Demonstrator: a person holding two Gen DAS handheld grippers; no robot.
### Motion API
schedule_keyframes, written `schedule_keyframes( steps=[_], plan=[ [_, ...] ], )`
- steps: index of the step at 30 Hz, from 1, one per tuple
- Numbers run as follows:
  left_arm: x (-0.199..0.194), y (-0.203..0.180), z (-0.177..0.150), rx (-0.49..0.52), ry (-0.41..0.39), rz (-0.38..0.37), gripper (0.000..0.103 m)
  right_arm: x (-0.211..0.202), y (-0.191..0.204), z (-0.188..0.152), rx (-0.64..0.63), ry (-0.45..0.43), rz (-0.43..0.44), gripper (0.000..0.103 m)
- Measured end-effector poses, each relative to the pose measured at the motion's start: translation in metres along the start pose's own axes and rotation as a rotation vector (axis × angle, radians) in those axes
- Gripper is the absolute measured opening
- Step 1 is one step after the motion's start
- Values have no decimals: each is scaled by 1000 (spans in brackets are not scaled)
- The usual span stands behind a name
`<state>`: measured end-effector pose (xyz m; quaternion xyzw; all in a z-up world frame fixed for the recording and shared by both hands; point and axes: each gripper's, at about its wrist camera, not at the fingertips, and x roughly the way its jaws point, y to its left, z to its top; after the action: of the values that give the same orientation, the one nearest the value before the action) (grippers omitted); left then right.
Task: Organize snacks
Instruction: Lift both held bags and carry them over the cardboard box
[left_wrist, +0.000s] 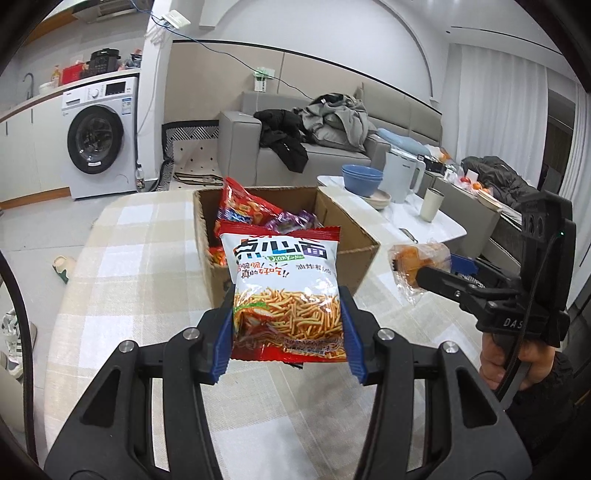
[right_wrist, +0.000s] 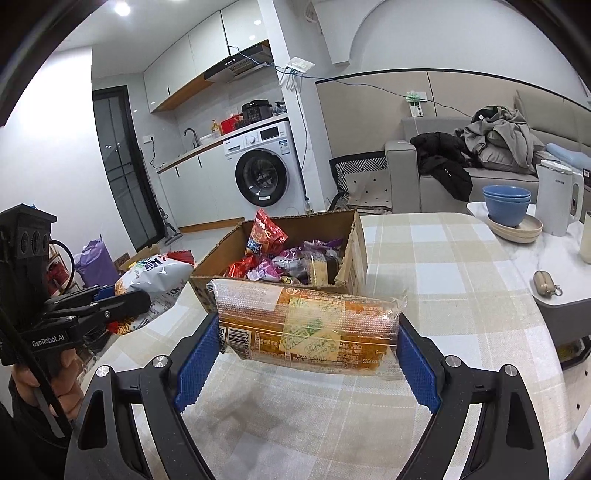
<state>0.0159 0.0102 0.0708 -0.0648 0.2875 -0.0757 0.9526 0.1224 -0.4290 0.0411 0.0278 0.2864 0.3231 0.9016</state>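
A white noodle-snack bag (left_wrist: 286, 291) hangs upright, clamped in the left gripper (left_wrist: 288, 332), just short of the open cardboard box (left_wrist: 364, 240) of snacks, seemingly bound for it; the right gripper (right_wrist: 306, 347) pinches a clear-wrapped orange pastry (right_wrist: 306, 325) lengthwise beside it; below, a checked tablecloth (right_wrist: 443, 266); behind, a washing machine (right_wrist: 264, 173) and grey sofa (right_wrist: 424, 166).

The left camera sits just behind the left tongs (left_wrist: 288, 328) and looks over the worktop (left_wrist: 147, 258) toward the sofa (left_wrist: 332, 147). The right camera sits just behind the right tongs (right_wrist: 306, 354) and looks more toward the washing machine (right_wrist: 264, 170). Both are very near their tongs. Both see the box (left_wrist: 354, 236), the worktop and each other's tongs.
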Motion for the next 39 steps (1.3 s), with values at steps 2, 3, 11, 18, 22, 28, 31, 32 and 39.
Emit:
schedule_keyframes(
  steps=[2,3,11,18,22,28,31,32,39],
  plan=[
    [-2,2,3,-9,-7,4,47,1,1,4,-5,-5,-8,90],
    [-3,3,4,-12,-11,7,47,2,3,6,-13,-7,-9,90],
    [2,7,18,-18,-28,24,47,14,18,22,-72,-17,-19,90],
    [14,8,30,-5,-39,42,47,29,29,35,-112,-18,-16,90],
    [22,9,35,-7,-30,49,47,37,30,40,-118,-18,-14,90],
    [38,11,46,-12,-24,58,47,49,31,44,-117,-9,-12,90],
    [45,13,49,-12,-22,66,47,54,30,48,-115,-10,-15,90],
    [48,13,50,-12,-20,68,47,55,31,48,-115,-9,-15,90],
    [73,20,59,-15,3,66,47,65,34,50,-136,7,-24,90]
  ],
)
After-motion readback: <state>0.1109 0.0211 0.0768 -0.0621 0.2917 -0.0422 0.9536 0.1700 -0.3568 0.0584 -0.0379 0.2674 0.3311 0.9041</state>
